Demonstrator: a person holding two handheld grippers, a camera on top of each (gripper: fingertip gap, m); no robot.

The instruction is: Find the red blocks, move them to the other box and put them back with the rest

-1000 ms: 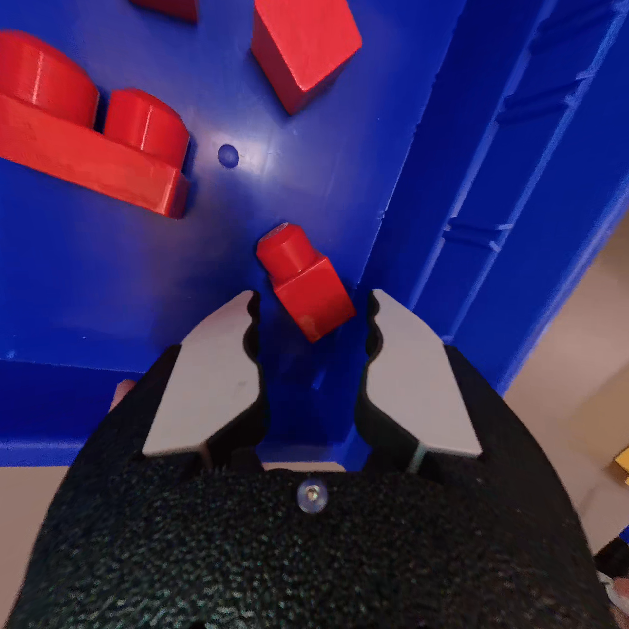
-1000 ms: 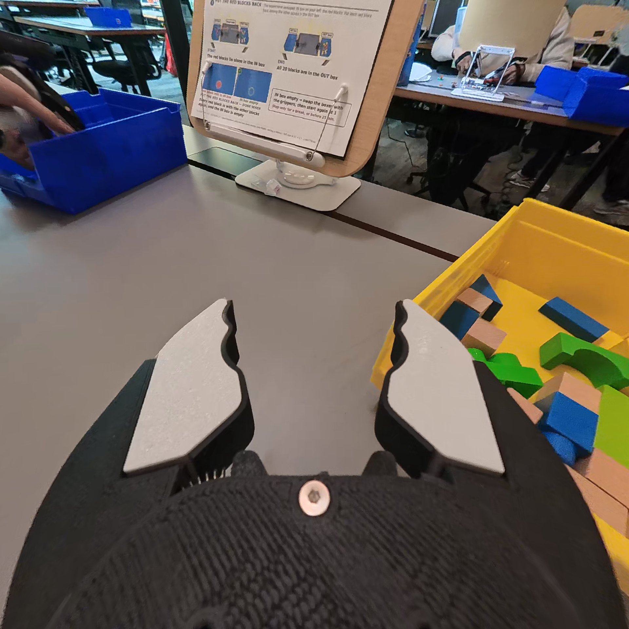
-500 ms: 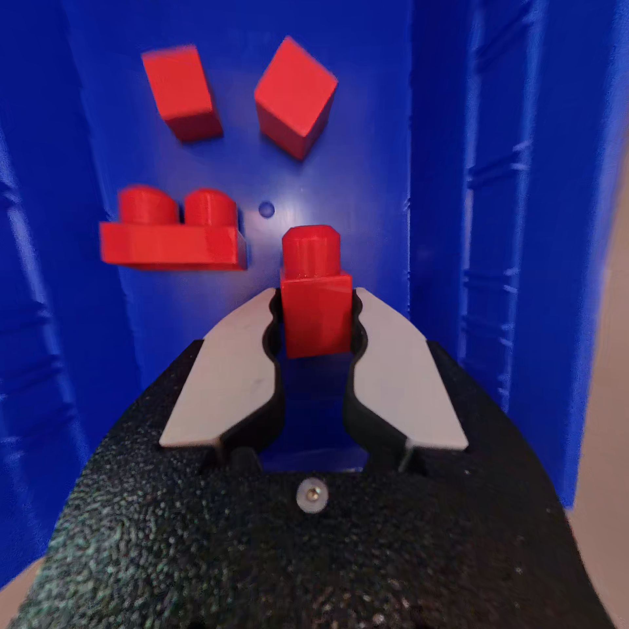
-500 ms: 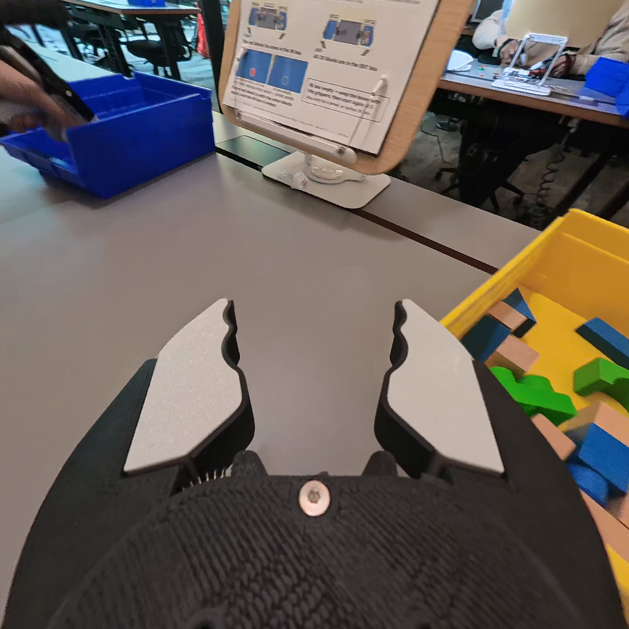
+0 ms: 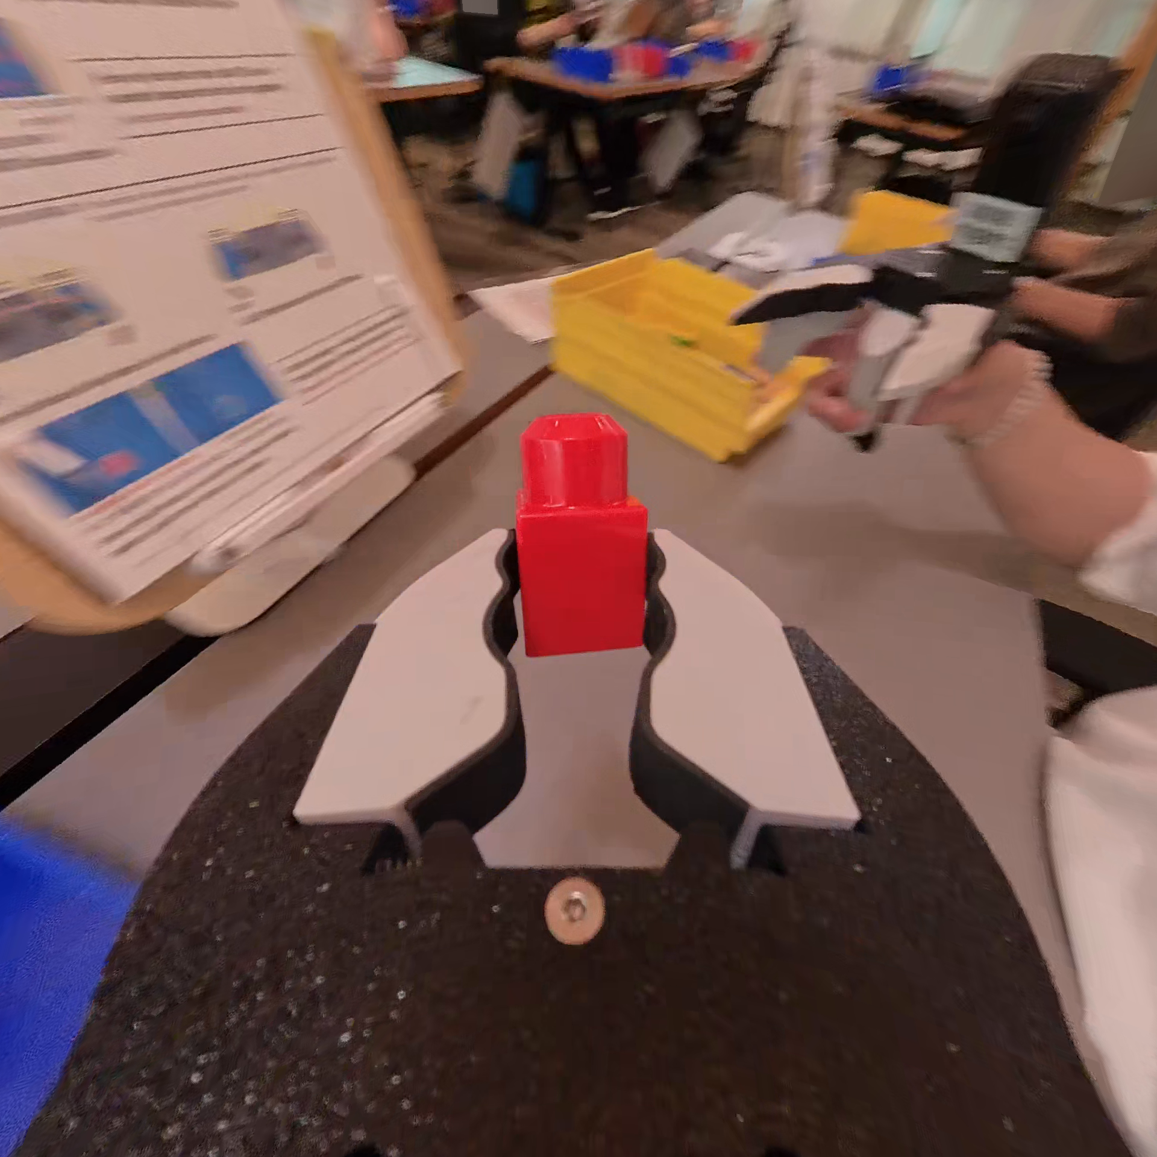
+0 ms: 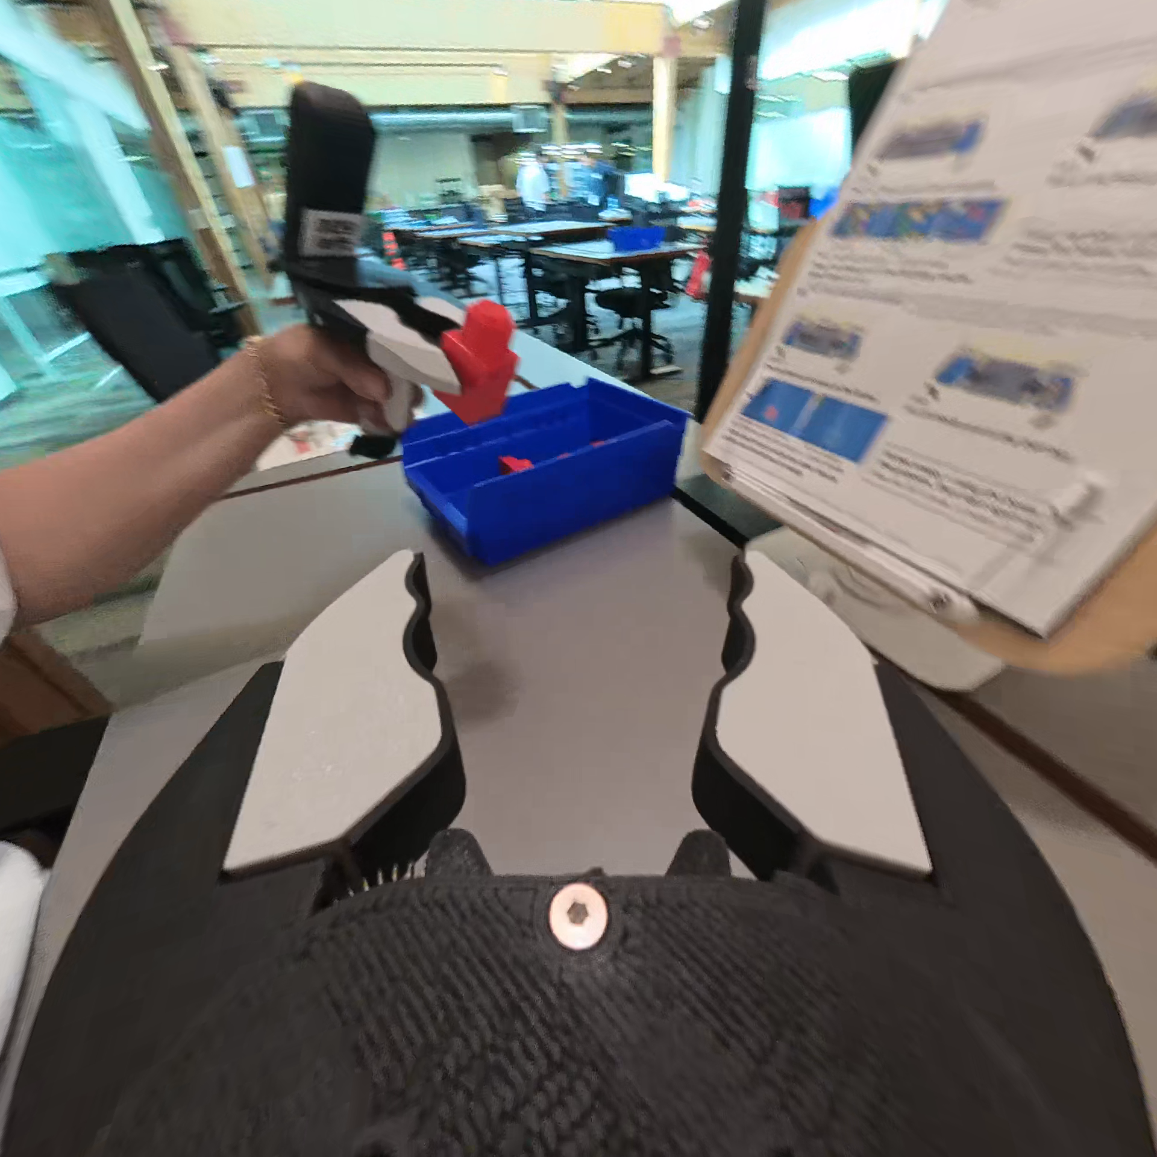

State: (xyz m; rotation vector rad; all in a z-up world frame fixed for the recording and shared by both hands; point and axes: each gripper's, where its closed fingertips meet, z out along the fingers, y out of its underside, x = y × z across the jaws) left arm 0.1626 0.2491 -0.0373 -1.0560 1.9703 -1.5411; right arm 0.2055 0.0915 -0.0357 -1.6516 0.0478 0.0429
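My left gripper (image 5: 581, 582) is shut on a red block (image 5: 579, 545) with a round stud, both pads pressing its sides, held in the air above the grey table (image 5: 814, 532). The right wrist view shows the left gripper (image 6: 447, 360) holding the red block (image 6: 479, 369) just above the blue box (image 6: 538, 476), where more red blocks (image 6: 514, 464) lie. My right gripper (image 6: 579, 601) is open and empty over the table (image 6: 563, 657), facing the blue box. The left wrist view shows the right gripper (image 5: 770, 325) by the yellow box (image 5: 657, 357).
A wooden stand with an instruction sheet (image 5: 188, 282) stands at the table's back, between the boxes; it also shows in the right wrist view (image 6: 939, 375). A person's forearms (image 6: 125, 488) reach across the table. Other desks and chairs (image 6: 563, 250) stand behind.
My left gripper closed on the red block in the blue box, lifted it out and swung toward the yellow box. My right gripper stayed open and turned from the yellow box toward the blue box.
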